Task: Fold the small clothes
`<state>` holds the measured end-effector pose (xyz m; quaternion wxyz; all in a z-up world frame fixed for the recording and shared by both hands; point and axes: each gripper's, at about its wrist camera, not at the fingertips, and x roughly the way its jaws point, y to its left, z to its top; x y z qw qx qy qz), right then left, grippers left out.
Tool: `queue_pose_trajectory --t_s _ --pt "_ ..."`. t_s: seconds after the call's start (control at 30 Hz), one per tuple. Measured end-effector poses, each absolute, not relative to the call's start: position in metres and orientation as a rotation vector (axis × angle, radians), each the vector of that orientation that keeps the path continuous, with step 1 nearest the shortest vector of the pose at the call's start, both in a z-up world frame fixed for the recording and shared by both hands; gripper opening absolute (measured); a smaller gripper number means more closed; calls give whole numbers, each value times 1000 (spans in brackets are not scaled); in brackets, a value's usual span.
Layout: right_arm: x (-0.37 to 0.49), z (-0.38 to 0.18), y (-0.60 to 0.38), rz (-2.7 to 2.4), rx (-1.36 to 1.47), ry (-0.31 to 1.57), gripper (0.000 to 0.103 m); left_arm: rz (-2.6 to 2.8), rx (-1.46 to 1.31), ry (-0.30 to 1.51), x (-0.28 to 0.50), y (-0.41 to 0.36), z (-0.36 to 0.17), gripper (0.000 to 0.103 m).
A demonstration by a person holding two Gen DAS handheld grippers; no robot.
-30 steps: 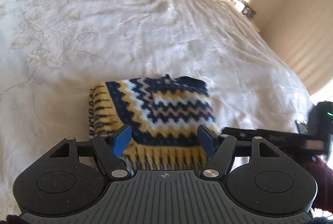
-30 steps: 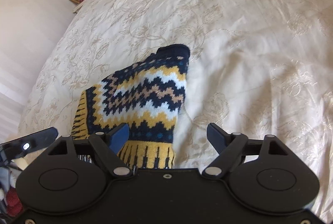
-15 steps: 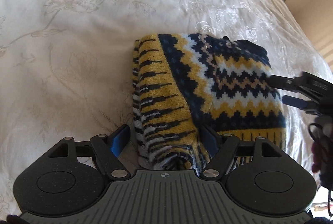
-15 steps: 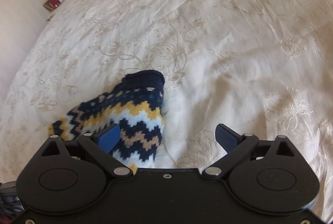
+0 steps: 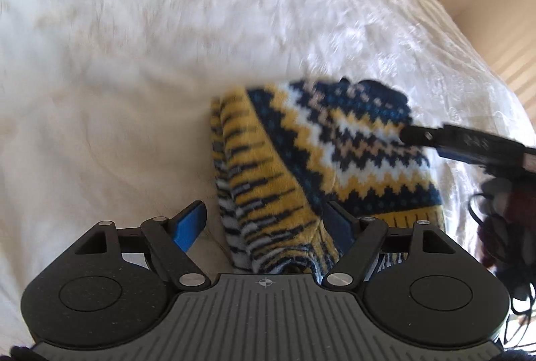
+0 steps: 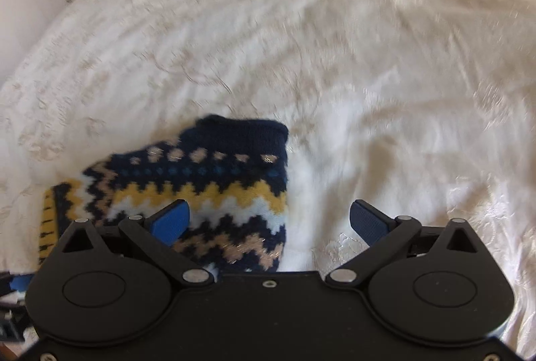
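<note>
White bedspread (image 5: pixel 134 59), folded sweater (image 5: pixel 301 166), left gripper (image 5: pixel 264 220) wide astride it

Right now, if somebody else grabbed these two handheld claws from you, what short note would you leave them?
Left gripper: open, low over the bed, its fingers astride the near yellow-striped edge of the knitted sweater, not clamped.
Right gripper: open, holding nothing, hovering over the sweater's right edge; one finger shows above the sweater in the left view.
Sweater: lies on the white bedspread as a compact folded bundle, navy collar at the far end.
Done: it looks folded over at least once.
Left: probably tidy the bunched near edge or make a last fold. Both views are motion-blurred, so check contact first.
</note>
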<state>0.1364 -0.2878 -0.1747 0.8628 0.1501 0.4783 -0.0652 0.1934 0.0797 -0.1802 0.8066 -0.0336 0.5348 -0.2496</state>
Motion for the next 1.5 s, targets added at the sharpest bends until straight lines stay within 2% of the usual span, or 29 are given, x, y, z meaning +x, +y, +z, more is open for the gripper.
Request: queue_pose_trajectory --t_s 0.17,0.23,0.37,0.57,0.63,0.77,1.27,1.5 --pt "93 -170 -275 -176 257 980 102 -521 -5 1145 192 85 -187 76" --pt "84 -184 -273 -192 265 1034 102 -514 -1 1157 194 87 -195 83" --pt "82 -200 -276 -214 306 1047 102 -515 36 1136 194 84 -198 86" --pt "82 -173 -264 -167 237 981 102 -486 22 1087 177 90 -175 85" --pt "74 -163 -260 -145 232 956 102 -473 25 1065 167 92 -165 94" --pt "54 -147 -249 -128 227 916 102 -435 89 1003 142 87 -144 102" --pt "-14 -106 -242 -101 293 907 102 -344 131 985 72 69 -94 102" --pt "-39 -87 -237 -68 305 818 102 -238 162 920 50 68 -75 101"
